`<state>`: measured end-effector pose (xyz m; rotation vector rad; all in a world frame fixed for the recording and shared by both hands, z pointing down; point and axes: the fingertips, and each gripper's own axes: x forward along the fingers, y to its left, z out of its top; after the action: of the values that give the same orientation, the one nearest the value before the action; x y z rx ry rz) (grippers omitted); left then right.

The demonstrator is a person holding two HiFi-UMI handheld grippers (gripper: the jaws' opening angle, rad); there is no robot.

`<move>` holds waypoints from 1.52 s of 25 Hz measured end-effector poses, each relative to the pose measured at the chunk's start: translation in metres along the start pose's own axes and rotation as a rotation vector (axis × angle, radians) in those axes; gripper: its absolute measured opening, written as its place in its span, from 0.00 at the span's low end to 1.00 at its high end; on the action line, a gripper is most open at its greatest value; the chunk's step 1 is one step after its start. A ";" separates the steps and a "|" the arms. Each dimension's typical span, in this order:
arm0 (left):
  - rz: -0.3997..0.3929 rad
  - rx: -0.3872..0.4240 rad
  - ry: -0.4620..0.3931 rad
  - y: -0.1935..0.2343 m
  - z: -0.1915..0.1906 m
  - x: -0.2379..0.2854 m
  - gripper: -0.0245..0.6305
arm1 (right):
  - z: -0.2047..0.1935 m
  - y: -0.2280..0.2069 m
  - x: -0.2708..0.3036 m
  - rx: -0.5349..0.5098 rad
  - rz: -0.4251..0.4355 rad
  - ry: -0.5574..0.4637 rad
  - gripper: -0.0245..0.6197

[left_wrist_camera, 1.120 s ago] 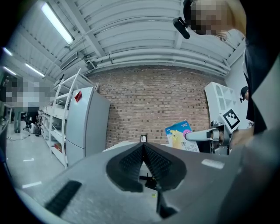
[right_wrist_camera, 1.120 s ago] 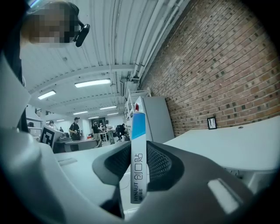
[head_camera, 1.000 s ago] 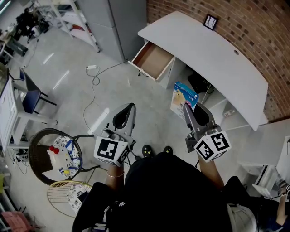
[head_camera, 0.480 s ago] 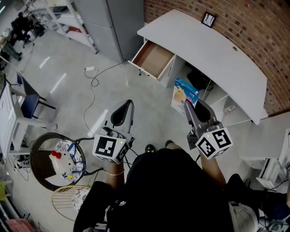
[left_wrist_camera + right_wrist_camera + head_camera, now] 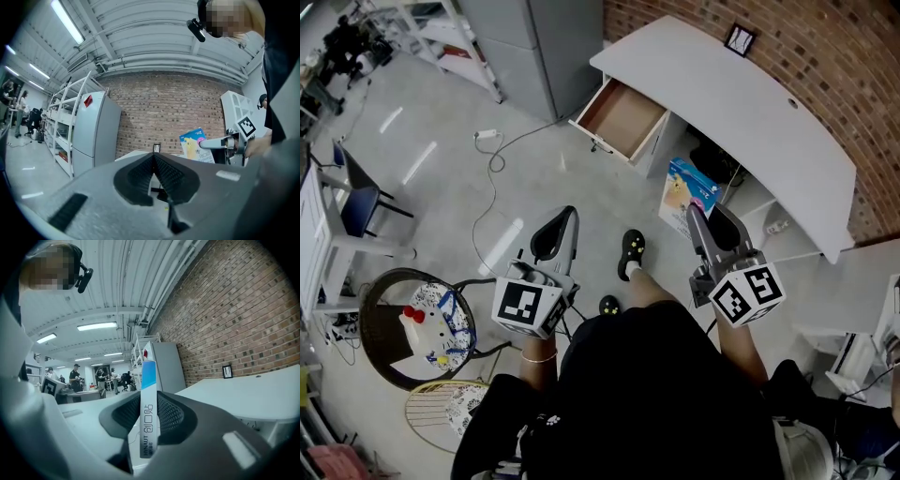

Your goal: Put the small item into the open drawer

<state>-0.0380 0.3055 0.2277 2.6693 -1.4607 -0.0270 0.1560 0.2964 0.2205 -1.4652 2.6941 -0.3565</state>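
Note:
In the head view my right gripper is shut on a small flat blue-and-white box, held level in front of the white desk. The right gripper view shows the box upright, edge on, pinched between the ribbed pads. The open wooden drawer juts from the desk's left end, beyond the box and to its left. My left gripper is shut and empty, and its ribbed pads meet at the tips. From the left gripper view the box shows off to the right.
A small framed picture stands on the desk by the brick wall. A grey cabinet stands left of the drawer. A cable with a power strip lies on the floor. A round chair with clutter is at lower left. The person's shoe is between the grippers.
The person has stepped toward the desk, and one shoe now shows ahead between the grippers. Both grippers moved slightly forward with it. The box stays pinched in the right gripper.

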 end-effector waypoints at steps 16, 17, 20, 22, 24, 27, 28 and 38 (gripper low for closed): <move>0.101 0.041 0.033 0.063 -0.001 0.031 0.03 | 0.004 -0.023 0.095 0.006 0.090 0.016 0.19; 0.103 0.041 0.034 0.067 -0.001 0.035 0.03 | 0.005 -0.026 0.101 0.006 0.092 0.018 0.19; 0.108 0.036 0.031 0.076 0.001 0.049 0.03 | 0.004 -0.033 0.115 0.008 0.099 0.028 0.19; 0.107 0.038 0.035 0.079 0.001 0.058 0.03 | 0.003 -0.039 0.123 0.010 0.103 0.037 0.19; 0.108 0.032 0.045 0.083 -0.001 0.067 0.03 | 0.002 -0.044 0.132 0.016 0.106 0.046 0.19; 0.115 0.029 0.053 0.091 -0.004 0.077 0.03 | 0.000 -0.051 0.145 0.019 0.118 0.057 0.19; 0.118 0.028 0.054 0.094 -0.004 0.080 0.03 | 0.000 -0.053 0.150 0.020 0.121 0.059 0.19; 0.148 0.047 0.066 0.114 0.004 0.115 0.03 | 0.011 -0.080 0.192 0.033 0.152 0.050 0.19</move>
<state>-0.0721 0.1470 0.2382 2.5627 -1.6533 0.1068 0.1180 0.0926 0.2401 -1.2492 2.8014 -0.4313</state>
